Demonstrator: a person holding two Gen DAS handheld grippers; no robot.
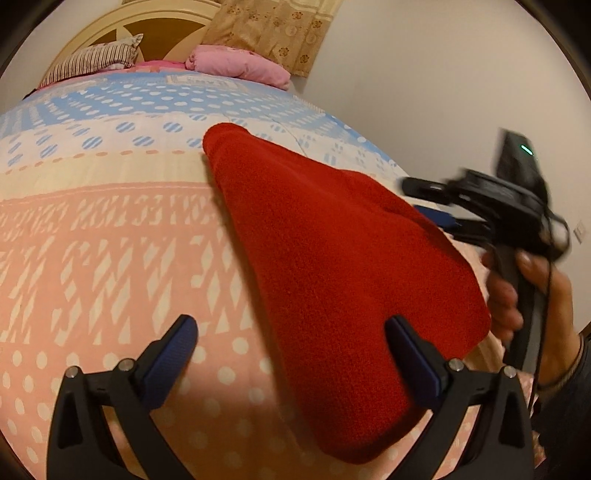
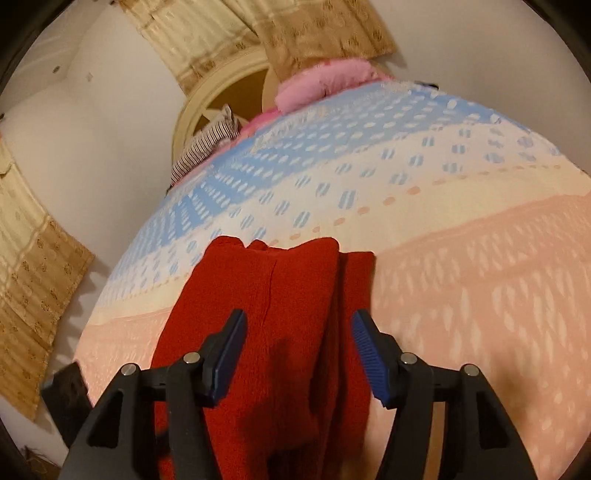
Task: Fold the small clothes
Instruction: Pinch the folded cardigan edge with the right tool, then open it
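Note:
A red fleece garment (image 1: 332,277) lies folded into a long narrow shape on the patterned bedspread (image 1: 110,240). My left gripper (image 1: 290,326) hovers open and wide over its near end, with the right finger above the cloth and the left finger over bare bedspread. In the right wrist view the red garment (image 2: 280,295) shows several lengthwise folds. My right gripper (image 2: 299,319) is open above it, and the pads are not pressing on it. The left wrist view shows the right gripper (image 1: 424,201) blurred at the garment's right edge, held by a hand (image 1: 502,306).
The bedspread (image 2: 480,258) runs pink, then cream, then blue toward the headboard (image 1: 147,33). A striped pillow (image 1: 96,61) and a pink quilt (image 1: 240,64) lie at the head. A wall (image 1: 424,74) and a curtain (image 1: 273,29) border the bed.

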